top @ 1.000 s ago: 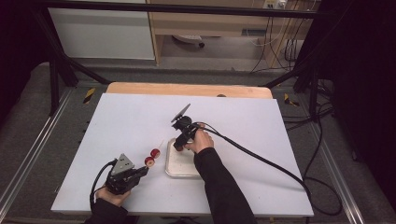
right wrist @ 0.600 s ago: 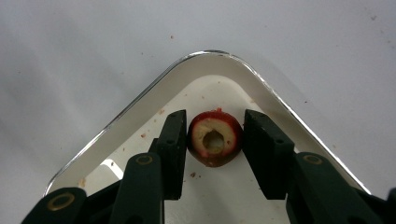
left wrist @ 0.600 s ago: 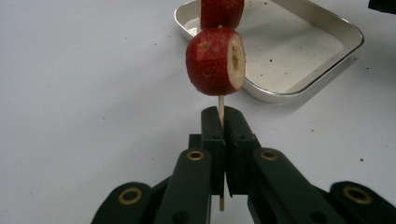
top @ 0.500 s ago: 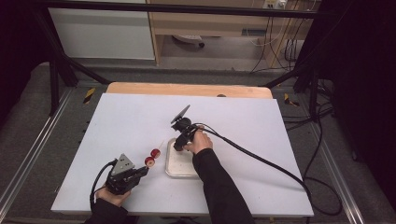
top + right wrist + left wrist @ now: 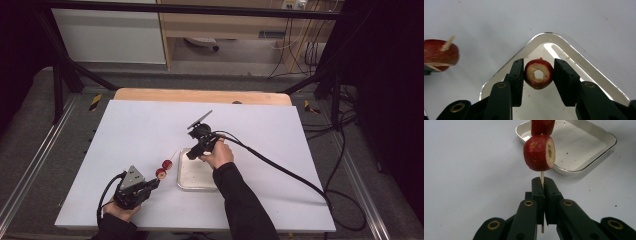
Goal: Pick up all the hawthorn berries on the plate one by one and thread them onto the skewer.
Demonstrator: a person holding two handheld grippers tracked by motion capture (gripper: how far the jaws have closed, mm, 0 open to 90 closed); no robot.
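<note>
**A:** What is your left gripper (image 5: pixel 543 185) doing?

**B:** Your left gripper's two black jaws are pressed tight together on a thin wooden stick (image 5: pixel 542 177). The stick pokes up from between them and also sticks out a bit below. A red fruit slice (image 5: pixel 539 152) with a pale cut face sits on the stick just above the jaws. A second red piece (image 5: pixel 542 126) sits on the stick right past the first one. In the high view this gripper (image 5: pixel 150 185) is at the near left of the white table (image 5: pixel 125 130), in your left hand (image 5: pixel 119 210). The two red pieces (image 5: pixel 164 169) hang just left of the tray.

**A:** And your right gripper (image 5: pixel 538 75)?

**B:** Your right gripper's jaws are closed on a round red fruit ring (image 5: pixel 538 73), one jaw on each side. The ring has a pale inside and a hole through the middle. It is over one corner of the shiny metal tray (image 5: pixel 564 47); you cannot tell if it touches the tray floor. In the high view your right hand (image 5: pixel 218 154) holds that gripper (image 5: pixel 192 154) at the far left part of the tray (image 5: pixel 192 177), near the middle of the table. A black cable (image 5: pixel 280 167) runs from it off to the right.

**A:** What else is close by?

**B:** In the right gripper view, the stick's pointed tip (image 5: pixel 447 41) and a red slice (image 5: pixel 440 53) show at the left, beside the tray. Small crumbs lie on the tray floor (image 5: pixel 579 147).
</note>
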